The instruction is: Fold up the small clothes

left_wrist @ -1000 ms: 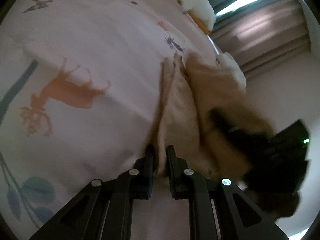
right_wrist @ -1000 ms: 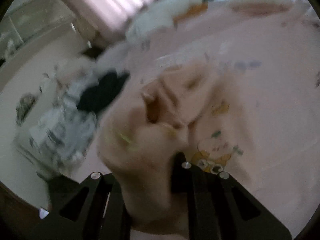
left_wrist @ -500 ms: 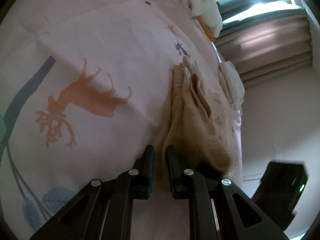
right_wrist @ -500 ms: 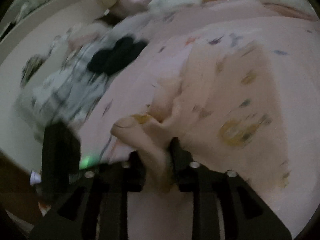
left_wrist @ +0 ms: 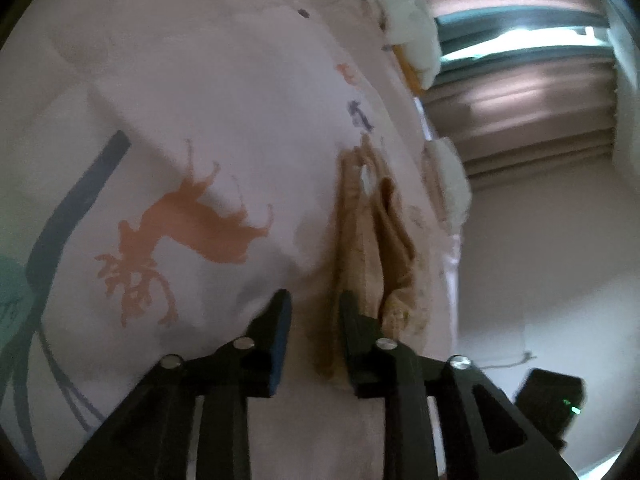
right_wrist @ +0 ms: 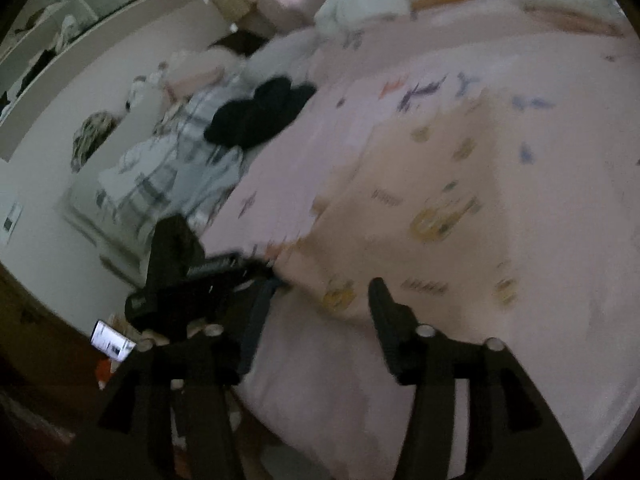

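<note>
Cloth: a small tan garment [left_wrist: 372, 240] with little prints lies on the pink bed [left_wrist: 224, 92], near the bed's edge.
Cloth in the right view: the garment [right_wrist: 436, 216] is spread out fairly flat, though the picture is blurry.
Left gripper [left_wrist: 314, 312]: its jaws are opening. The near end of the cloth sits between them, against the right-hand finger, but the pads do not seem to press it.
Right gripper [right_wrist: 320, 296]: its jaws are opening and already stand wide. The near edge of the cloth is just beyond the tips, and nothing is pinched.
Which way: from the left gripper, the cloth runs straight ahead and away, toward the curtain [left_wrist: 520, 120].
Long line: in the left view the cloth looks long and thin, bunched in ridges, and its long line matches the way the gripper points.
Nearer hand: the left one looks nearer, since it touches the cloth. The right one is just short of the edge.
Next move, a guess: each gripper would need a new hold on an edge to make the next fold.
Count, grippers: two.
Count, tan cloths: one.
Count, other clothes: a pile [right_wrist: 256, 116] at the far side of the bed, one dark piece on top and pale ones under it; the number cannot be told.
Count, phones: one lit phone [right_wrist: 112, 344] lies low, beside the bed.
</note>
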Available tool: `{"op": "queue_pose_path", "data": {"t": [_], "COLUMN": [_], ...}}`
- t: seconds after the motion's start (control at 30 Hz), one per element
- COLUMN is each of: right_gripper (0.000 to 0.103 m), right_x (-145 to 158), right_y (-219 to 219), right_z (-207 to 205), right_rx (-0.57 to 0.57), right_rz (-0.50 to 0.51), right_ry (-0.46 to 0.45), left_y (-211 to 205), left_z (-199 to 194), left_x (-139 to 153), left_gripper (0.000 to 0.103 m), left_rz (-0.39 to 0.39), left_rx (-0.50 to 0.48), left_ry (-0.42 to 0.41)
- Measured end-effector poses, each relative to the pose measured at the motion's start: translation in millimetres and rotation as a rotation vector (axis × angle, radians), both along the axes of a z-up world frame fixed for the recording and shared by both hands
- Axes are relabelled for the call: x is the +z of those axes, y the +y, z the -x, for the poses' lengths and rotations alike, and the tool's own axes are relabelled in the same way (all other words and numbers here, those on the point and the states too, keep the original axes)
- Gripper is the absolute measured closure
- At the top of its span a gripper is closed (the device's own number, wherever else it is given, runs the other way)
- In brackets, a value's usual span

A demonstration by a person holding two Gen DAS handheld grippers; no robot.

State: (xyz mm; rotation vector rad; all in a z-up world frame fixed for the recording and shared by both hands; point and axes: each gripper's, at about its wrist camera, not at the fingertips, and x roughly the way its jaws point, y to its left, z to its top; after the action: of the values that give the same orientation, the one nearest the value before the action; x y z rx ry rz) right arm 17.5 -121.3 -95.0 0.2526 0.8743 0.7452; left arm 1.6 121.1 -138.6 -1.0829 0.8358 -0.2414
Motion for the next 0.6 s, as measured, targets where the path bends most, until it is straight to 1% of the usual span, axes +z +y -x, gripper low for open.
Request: {"op": "queue_pose_path", "data": {"t": [0.1, 0.13, 0.17, 0.23, 0.3, 0.33, 0.37, 0.43, 0.47, 0.5, 0.6], "right_gripper": [0.042, 0.042, 0.042, 0.042, 0.041, 0.04, 0.038, 0.031, 0.024, 0.021, 0.021], "right_x": [-6, -8, -10, -12, -11, -10, -8, -6, -7, -8, -17], "right_y": [-3, -5, -8, -13, -23, -29, -34, -45, -50, -55, -68], "right_z": [-11, -12, -14, -17, -19, -18, -17, -16, -17, -18, -25], "right_rx": [-0.05, -0.063, -0.084, -0.119, -0.148, -0.164, -0.174, -0.2, -0.214, -0.229, -0.255], "right_rz": [-0.022, -0.027, -0.024, -0.012, -0.008, -0.011, -0.014, -0.013, -0.011, -0.013, -0.05], "right_ry": [0.039, 0.05, 0.06, 0.073, 0.085, 0.086, 0.082, 0.073, 0.076, 0.085, 0.13], "left_y": [6, 8, 9, 3, -8, -12, -13, -16, -18, -18, -19], "left_z": [0, 2, 2, -2, -11, -15, -15, -13, -13, -14, -17], "left_x": [0, 0, 2, 7, 10, 11, 11, 13, 12, 11, 4], "left_gripper": [0.064, 0.06, 0.058, 0.048, 0.043, 0.043, 0.043, 0.041, 0.041, 0.04, 0.039], "left_rz": [0.087, 0.107, 0.109, 0.076, 0.042, 0.018, -0.005, -0.024, -0.015, 0.012, 0.141], "left_rx": [0.006, 0.012, 0.016, -0.012, -0.086, -0.111, -0.116, -0.101, -0.093, -0.096, -0.138], "left_ry": [-0.041, -0.061, -0.077, -0.11, -0.107, -0.093, -0.086, -0.086, -0.087, -0.093, -0.123]}}
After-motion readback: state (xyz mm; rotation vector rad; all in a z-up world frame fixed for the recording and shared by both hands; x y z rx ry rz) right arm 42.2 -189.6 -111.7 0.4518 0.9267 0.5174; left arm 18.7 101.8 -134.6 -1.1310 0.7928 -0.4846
